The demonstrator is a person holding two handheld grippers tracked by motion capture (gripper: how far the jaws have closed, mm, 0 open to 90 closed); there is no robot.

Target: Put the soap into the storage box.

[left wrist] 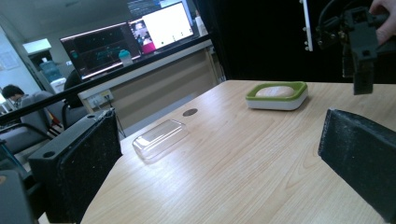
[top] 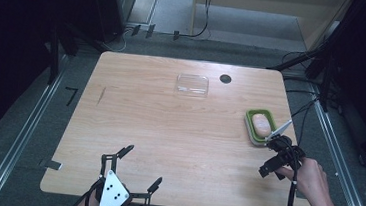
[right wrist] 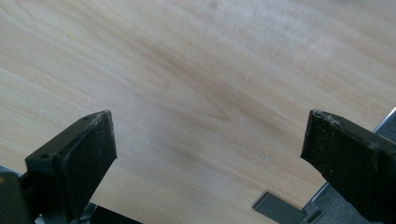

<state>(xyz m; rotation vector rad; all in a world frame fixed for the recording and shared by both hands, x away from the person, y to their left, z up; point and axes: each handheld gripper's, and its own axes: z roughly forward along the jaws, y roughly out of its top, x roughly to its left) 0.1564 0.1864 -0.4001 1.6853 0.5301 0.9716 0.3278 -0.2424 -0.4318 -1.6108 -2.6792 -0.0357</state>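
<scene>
Down at the near left edge of the worktop, the left tongs sit with their jaws spread wide and nothing between them; the grey three-cornered plate rides on top of them. In the left gripper view the same two black jaws stand far apart with bare wood between them. A small metal clip sits on the worktop's near left edge.

Farther back, near the middle of the far side, a clear plastic lid lies flat on the wood, and just to its right is a small dark round hole in the worktop. In the left gripper view the lid lies apart from the soap dish, with the hole beyond and between them.

Toward the right edge sits the soap dish, green-rimmed with a white base, holding a pale pinkish bar of soap. Just near of it and to its right, a hand holds the right tongs above the worktop, close to the dish's near corner but not touching it as far as I can tell. In the right gripper view those jaws are released, wide apart over bare wood, gripping nothing. Monitors glow in the room beyond the far side.
</scene>
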